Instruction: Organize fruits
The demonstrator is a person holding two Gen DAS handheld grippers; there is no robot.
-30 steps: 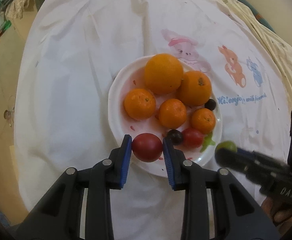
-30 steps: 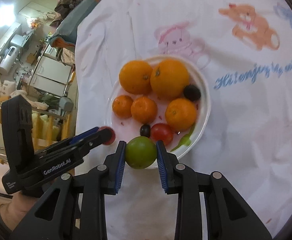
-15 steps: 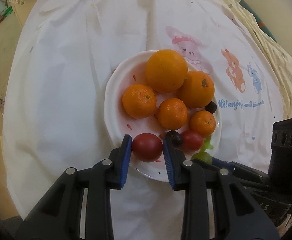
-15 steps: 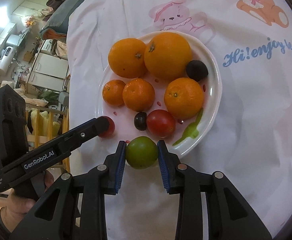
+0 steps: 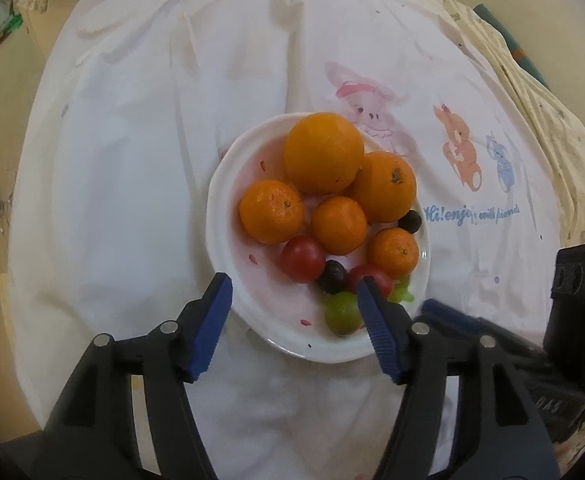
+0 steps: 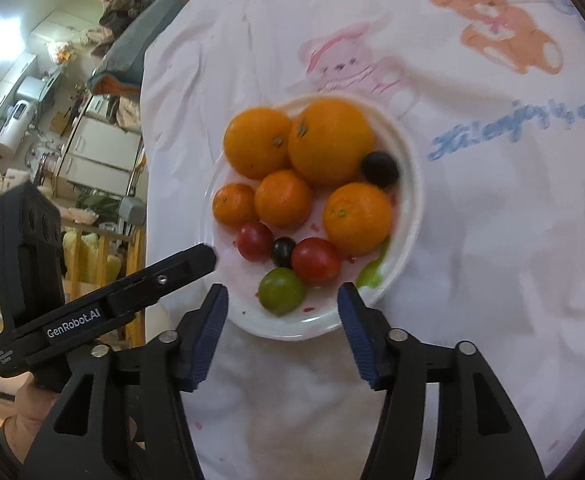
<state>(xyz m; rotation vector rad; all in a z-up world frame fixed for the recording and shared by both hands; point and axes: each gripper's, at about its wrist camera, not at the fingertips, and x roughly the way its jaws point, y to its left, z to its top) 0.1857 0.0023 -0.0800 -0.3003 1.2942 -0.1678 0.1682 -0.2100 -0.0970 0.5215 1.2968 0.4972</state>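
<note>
1. The left gripper (image 5: pixel 294 324) is seen with its jaws apart, just opened, and nothing is held between them; a red tomato (image 5: pixel 303 259) lies free on the white plate (image 5: pixel 228 184).
2. The right gripper (image 6: pixel 278 330) has also just opened and holds nothing; the green tomato (image 6: pixel 281 291) rests on the plate near its front rim.
3. In the left view, the green tomato is partly covered by a blue pad (image 5: pixel 376 336), and a second red tomato (image 5: pixel 372 276) is half hidden.
4. Five oranges (image 5: pixel 323 153) and two dark small fruits (image 5: pixel 332 277) are also seen on the plate.
5. A hand (image 6: pixel 32 404) is cut off at the edge.
</note>
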